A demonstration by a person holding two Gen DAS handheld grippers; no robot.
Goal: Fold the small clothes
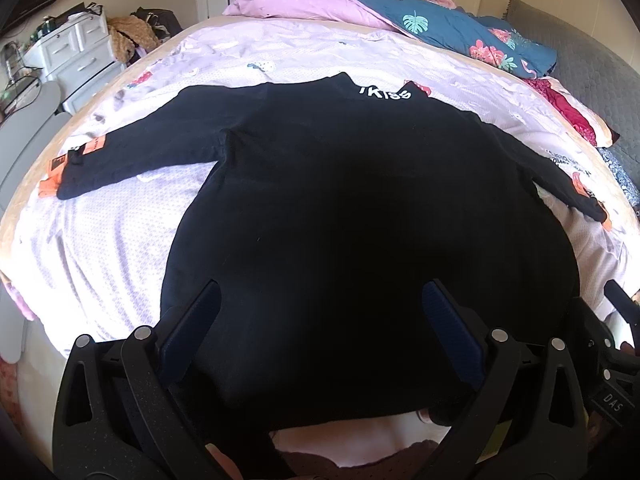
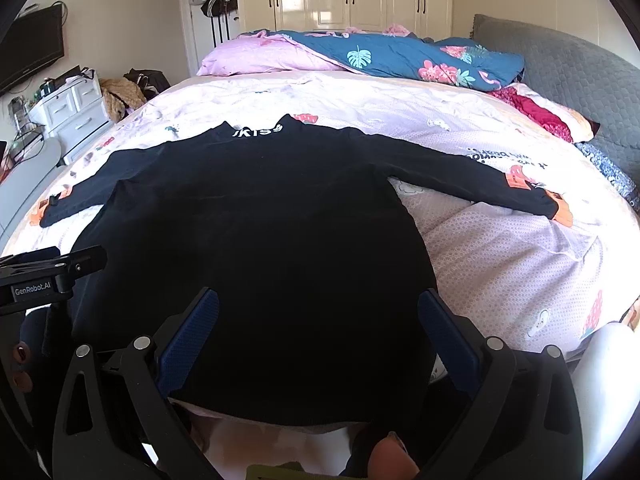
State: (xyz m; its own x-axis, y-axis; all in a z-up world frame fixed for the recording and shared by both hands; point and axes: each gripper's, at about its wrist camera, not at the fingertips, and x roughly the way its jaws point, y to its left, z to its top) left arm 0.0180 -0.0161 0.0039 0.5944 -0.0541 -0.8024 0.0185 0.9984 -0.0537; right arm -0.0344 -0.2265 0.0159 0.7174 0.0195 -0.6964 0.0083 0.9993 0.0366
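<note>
A small black long-sleeved top (image 1: 340, 200) (image 2: 256, 240) lies flat on the bed, collar with white lettering (image 1: 386, 93) (image 2: 258, 132) at the far end, both sleeves spread out sideways. Orange tags sit at the cuffs (image 1: 54, 170) (image 2: 560, 206). My left gripper (image 1: 322, 300) hangs open over the hem's left part, blue pads apart, nothing between them. My right gripper (image 2: 318, 306) is open too, above the hem's right part. Each gripper shows at the edge of the other's view (image 1: 616, 344) (image 2: 44, 276).
The bed (image 2: 500, 264) has a pale pink printed sheet. A pink pillow (image 2: 256, 58) and blue floral quilt (image 2: 400, 58) lie at the far end, a grey headboard (image 2: 572, 72) on the right. White drawers (image 2: 68, 112) and a TV (image 2: 28, 46) stand left.
</note>
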